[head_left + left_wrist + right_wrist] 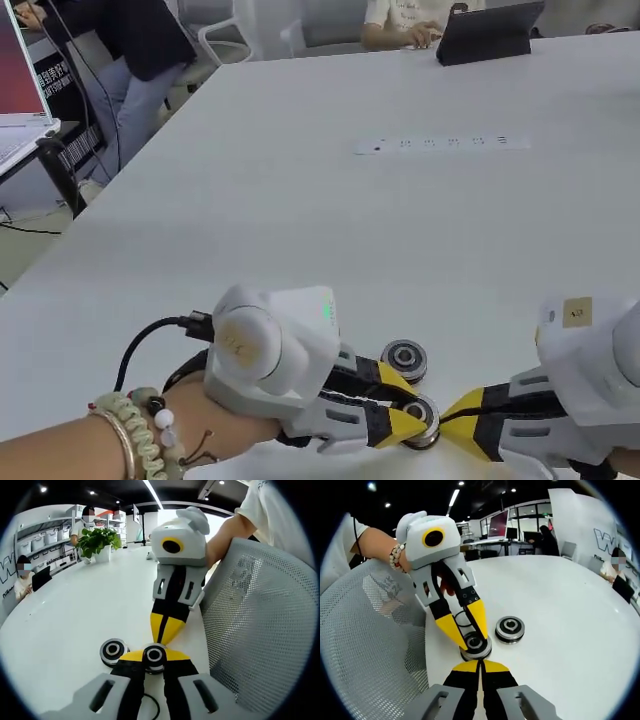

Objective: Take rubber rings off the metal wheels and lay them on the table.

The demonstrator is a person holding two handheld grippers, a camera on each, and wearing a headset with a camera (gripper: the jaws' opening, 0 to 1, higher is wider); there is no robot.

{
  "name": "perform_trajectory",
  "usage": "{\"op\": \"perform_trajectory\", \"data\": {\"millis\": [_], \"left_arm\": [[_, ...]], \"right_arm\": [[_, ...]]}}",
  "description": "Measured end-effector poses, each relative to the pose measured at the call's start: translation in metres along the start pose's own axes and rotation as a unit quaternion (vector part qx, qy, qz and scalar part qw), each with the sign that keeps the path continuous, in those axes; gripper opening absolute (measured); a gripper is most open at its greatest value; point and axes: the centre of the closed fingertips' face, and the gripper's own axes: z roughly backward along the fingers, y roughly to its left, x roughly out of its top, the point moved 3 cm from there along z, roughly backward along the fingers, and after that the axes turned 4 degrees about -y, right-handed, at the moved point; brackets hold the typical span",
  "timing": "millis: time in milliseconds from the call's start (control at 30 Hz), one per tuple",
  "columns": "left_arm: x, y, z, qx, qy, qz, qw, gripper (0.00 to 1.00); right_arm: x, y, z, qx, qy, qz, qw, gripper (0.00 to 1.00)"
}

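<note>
A small metal wheel (422,409) with a dark rubber ring around it lies near the table's front edge. My left gripper (414,421) is shut on this wheel (154,654), one yellow fingertip on each side. My right gripper (458,410) points at it from the other side with its jaws together, tips touching the wheel's rim (476,645). Whether they pinch the ring I cannot tell. A second wheel (405,356) with its ring lies flat just behind, apart from both grippers, and appears as the second wheel (510,628) in the right gripper view.
The white table (330,230) stretches far ahead. A white power strip (443,143) lies mid-table and a dark tablet (488,35) stands at the far end by a seated person. A grey mesh chair back (260,630) is close behind the front edge.
</note>
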Motion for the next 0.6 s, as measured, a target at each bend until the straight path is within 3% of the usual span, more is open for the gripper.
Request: {"op": "perform_trajectory", "data": {"millis": [267, 367, 567, 600], "left_arm": [[-0.0017, 0.0001, 0.0021, -0.001, 0.0, 0.002, 1.0, 0.08], [-0.0021, -0.0001, 0.0025, 0.0, 0.0, 0.002, 1.0, 0.07], [-0.0017, -0.001, 0.0024, 0.001, -0.001, 0.006, 1.0, 0.07], [-0.0016, -0.0012, 0.0023, 0.002, -0.002, 0.007, 1.0, 0.07]], "right_arm": [[0.0036, -0.0058, 0.0053, -0.009, -0.016, -0.08, 0.9967, 0.0], [0.0036, -0.0054, 0.008, 0.0, -0.023, -0.142, 0.9896, 0.0], [0.0066, -0.0059, 0.0104, 0.005, -0.042, -0.178, 0.9831, 0.0], [0.0077, -0.0048, 0.0103, 0.009, -0.044, -0.197, 0.9795, 0.0]]}}
